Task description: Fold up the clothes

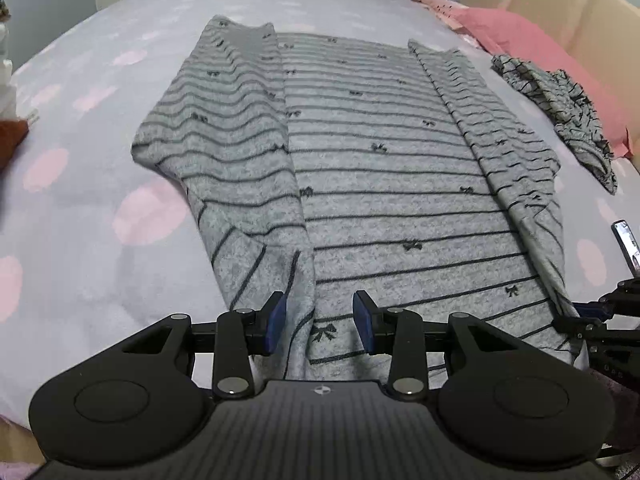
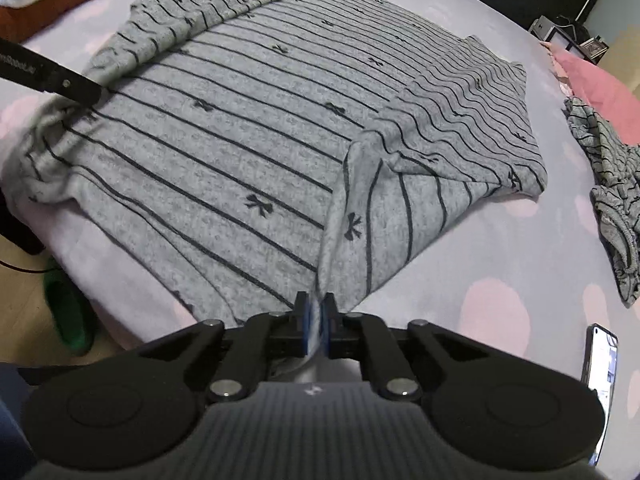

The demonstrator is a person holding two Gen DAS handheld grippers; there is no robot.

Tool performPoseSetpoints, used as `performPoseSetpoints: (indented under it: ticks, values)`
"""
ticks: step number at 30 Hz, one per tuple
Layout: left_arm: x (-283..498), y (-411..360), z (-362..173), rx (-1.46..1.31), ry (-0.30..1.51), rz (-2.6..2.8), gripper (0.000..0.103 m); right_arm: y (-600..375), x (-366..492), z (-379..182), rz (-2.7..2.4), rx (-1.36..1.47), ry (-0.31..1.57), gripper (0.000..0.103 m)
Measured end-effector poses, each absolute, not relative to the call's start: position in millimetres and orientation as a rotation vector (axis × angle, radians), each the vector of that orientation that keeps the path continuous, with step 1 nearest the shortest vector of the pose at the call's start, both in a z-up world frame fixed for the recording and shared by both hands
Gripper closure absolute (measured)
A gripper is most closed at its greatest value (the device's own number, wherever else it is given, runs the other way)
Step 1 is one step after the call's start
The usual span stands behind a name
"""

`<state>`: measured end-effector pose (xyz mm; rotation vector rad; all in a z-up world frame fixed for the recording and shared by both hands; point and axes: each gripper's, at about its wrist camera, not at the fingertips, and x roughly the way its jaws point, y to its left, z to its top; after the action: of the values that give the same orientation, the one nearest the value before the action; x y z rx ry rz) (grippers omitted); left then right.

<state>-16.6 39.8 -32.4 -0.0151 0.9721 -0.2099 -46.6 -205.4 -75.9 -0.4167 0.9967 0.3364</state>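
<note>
The right gripper point(image 2: 316, 320) pinches the near hem of the striped grey top point(image 1: 380, 184) spread on the bed point(image 1: 100, 200); the left gripper point(image 1: 319, 322) stands open over that hem. The knit looks soft, light and floppy, so corners and hem edges seem the best holds.

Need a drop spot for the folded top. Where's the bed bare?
Bare sheet left of the shirt, up to the orange item. Another strip between shirt and phone. Crowded by the crumpled garment and pink pillow.
</note>
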Motion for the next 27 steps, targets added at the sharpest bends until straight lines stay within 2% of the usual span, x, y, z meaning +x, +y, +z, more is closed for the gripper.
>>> performPoseSetpoints:
  ticks: [2, 3, 8, 10, 14, 18, 27]
  values:
    - [-15, 39, -24, -0.019, 0.951, -0.214, 0.068, -209, -44, -66, 0.360, -0.380, 1.007, 0.077]
    - [-12, 39, -19, -0.030, 0.946, -0.222, 0.068, -210, -42, -59, 0.370, -0.363, 1.006, 0.066]
    - [14, 28, -7, -0.084, 0.944, -0.269, 0.068, -230, -17, -29, 0.427, -0.395, 1.034, 0.062]
    - [28, 20, -6, -0.107, 0.936, -0.294, 0.068, -244, -2, -21, 0.435, -0.476, 1.051, 0.051]
    - [64, -1, -11, -0.142, 0.942, -0.348, 0.068, -280, 33, -12, 0.453, -0.611, 1.054, 0.051]
    - [114, -29, -20, -0.209, 0.970, -0.403, 0.068, -316, 85, -10, 0.422, -0.601, 1.034, 0.051]
    - [265, -101, -53, -0.299, 0.996, -0.415, 0.068, -384, 210, -20, 0.143, -0.317, 0.922, 0.051]
